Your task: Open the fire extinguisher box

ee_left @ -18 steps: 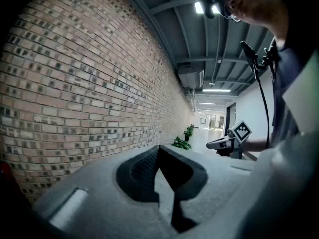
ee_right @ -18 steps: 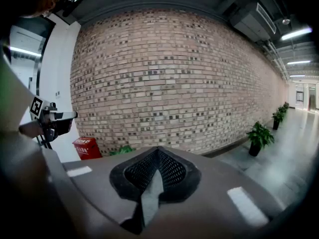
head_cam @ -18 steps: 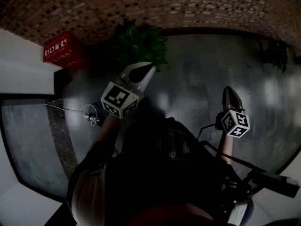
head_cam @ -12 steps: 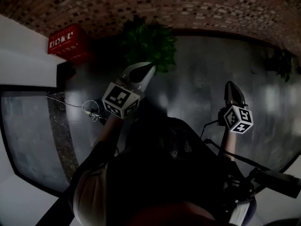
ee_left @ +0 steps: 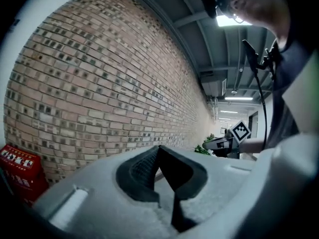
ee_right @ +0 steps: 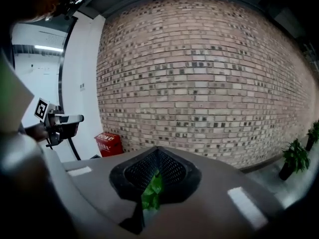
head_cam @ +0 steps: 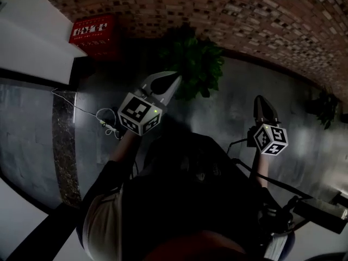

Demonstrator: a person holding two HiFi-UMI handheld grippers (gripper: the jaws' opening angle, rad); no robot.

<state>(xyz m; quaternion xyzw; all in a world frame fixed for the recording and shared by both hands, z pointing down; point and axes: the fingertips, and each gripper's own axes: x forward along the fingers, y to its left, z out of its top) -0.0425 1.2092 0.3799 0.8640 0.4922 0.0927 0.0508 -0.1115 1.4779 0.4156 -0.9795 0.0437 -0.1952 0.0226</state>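
Box: the red fire extinguisher box (head_cam: 92,33) stands on the floor against the brick wall (head_cam: 228,10), in the upper left of the head view. Its door looks closed, though it is too small and dim for me to pick out a latch.
Left gripper: the left gripper (head_cam: 173,79) is centre-left in the head view, fingers pressed together with nothing between them, well apart from the box.
Right gripper: the right gripper (head_cam: 265,103) is centre-right, fingertips together as well. The green in the slot behind them I take for the potted plant (head_cam: 197,64) beyond, not something held.
Stage: I judge this to be the approach; the box is untouched.
Risk, grip: if I arrive with both sets of fingers closed, I would bump the door rather than catch its handle.
Risk, floor: a loose cable (head_cam: 103,121) lies at the left, towards the box, and a foot could snag it.
Risk, light: the head view is dim, so I could misjudge the reach.
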